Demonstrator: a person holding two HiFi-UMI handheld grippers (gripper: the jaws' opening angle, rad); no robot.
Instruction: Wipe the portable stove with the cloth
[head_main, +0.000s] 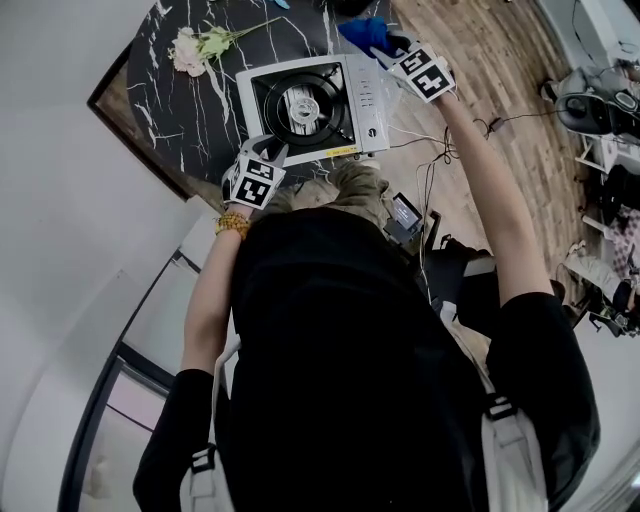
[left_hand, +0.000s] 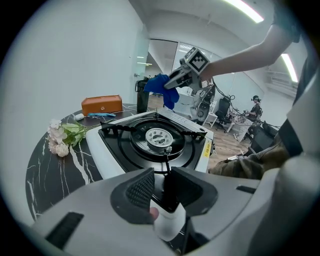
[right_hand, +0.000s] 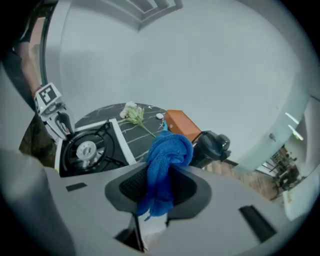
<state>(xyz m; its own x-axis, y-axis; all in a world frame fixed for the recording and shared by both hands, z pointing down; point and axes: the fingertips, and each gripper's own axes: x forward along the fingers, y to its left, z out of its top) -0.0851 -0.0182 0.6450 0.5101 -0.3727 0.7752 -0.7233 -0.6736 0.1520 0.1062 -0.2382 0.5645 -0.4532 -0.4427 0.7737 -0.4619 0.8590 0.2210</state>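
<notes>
Stove (head_main: 365, 100): white single-burner casing with black top, round burner and pan supports, lying level, its near edge held between the jaws of the left gripper (left_hand: 162, 189). Cloth (right_hand: 167, 155): blue, bunched, clamped in the jaws of the right gripper (right_hand: 160, 184), its free end bulging beyond them, raised clear of the stove.

The stove (left_hand: 97, 142) has a pale painted-metal body and a glossy black top; its burner (left_hand: 159, 136) is dull bare metal. The cloth (right_hand: 167, 160) is a blue, nubbly knit. The table (left_hand: 45, 175) looks like polished black marble with white veins. The floor (head_main: 500, 60) is wood plank. The left gripper (left_hand: 161, 177) is matt grey plastic with ribbed black pads (left_hand: 141, 186).
</notes>
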